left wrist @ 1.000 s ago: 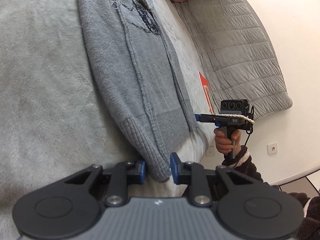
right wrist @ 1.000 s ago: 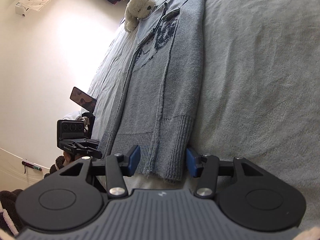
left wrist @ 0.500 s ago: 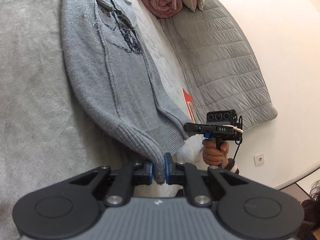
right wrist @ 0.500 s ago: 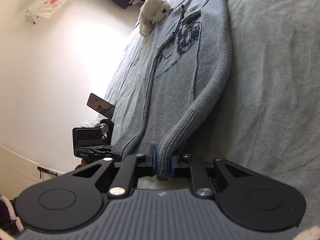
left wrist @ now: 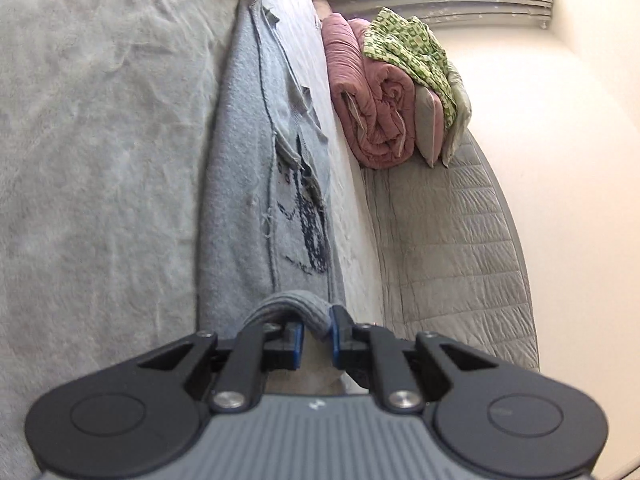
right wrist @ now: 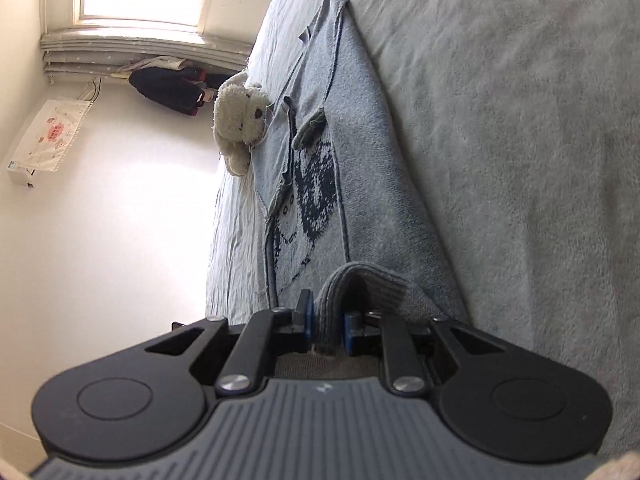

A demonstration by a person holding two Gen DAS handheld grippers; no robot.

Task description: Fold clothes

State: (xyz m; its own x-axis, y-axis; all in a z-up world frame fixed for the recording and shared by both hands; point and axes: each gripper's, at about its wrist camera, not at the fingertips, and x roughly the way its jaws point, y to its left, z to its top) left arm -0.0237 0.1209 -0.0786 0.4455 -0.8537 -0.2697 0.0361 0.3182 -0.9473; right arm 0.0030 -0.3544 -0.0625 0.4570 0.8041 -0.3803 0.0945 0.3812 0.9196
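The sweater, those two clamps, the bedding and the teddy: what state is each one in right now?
Grey sweater: lying long and narrow on the bed, ribbed hem lifted.
Left gripper: shut on the hem; jaws just closed.
Right gripper: shut on the hem; jaws just closed.
Pink quilt: rolled up.
Green patterned cloth: draped on the quilt.
Teddy bear: lying beside the sweater's collar.

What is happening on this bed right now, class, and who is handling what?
A person is folding a grey sweater laid on a bed, using two handheld grippers. The left gripper and the right gripper have each just closed on the ribbed hem, which bunches up between the blue fingers. The rest of the sweater lies stretched out flat. A white plush toy sits near the collar end, and rolled bedding is stacked beside it.
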